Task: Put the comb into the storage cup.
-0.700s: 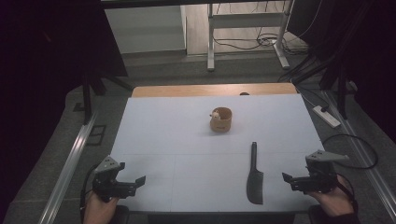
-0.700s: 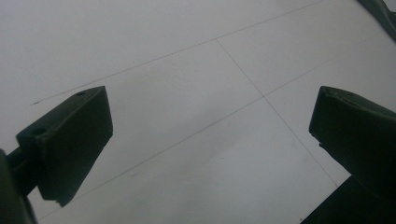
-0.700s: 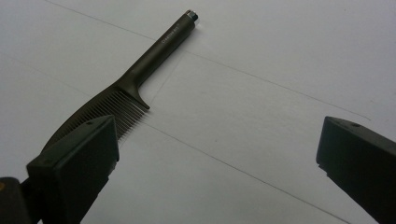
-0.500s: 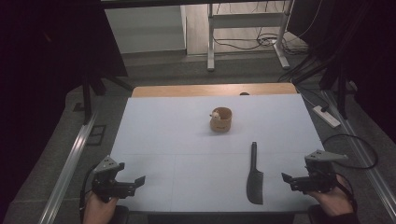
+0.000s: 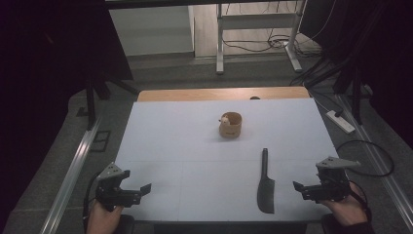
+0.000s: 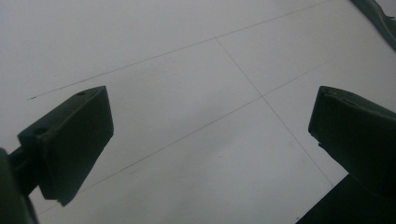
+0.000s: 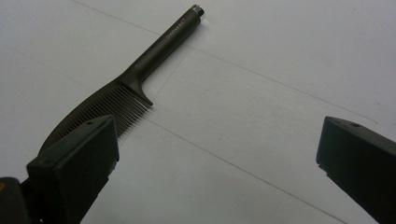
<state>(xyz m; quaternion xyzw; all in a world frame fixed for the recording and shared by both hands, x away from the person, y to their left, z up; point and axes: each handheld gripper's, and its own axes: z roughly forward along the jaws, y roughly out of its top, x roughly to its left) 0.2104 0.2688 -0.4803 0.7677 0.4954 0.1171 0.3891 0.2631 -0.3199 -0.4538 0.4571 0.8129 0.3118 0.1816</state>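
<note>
A black comb [image 5: 265,187] with a long handle lies flat on the white table [image 5: 195,146], near its front right. In the right gripper view the comb [image 7: 135,79] sits ahead and left of the jaws, partly behind the left jaw. My right gripper [image 5: 299,189] [image 7: 219,140] rests open at the front right, just right of the comb, with nothing between its jaws. At the front left corner my left gripper [image 5: 140,190] [image 6: 210,112] is open over bare table. A small wooden cup [image 5: 230,126] stands mid-table, with a pale item at its rim.
A wooden strip [image 5: 224,93] edges the table's far side. A power strip [image 5: 341,122] and cables lie on the floor at the right. A metal rail [image 5: 73,170] runs along the left. Thin pencil lines cross the table top.
</note>
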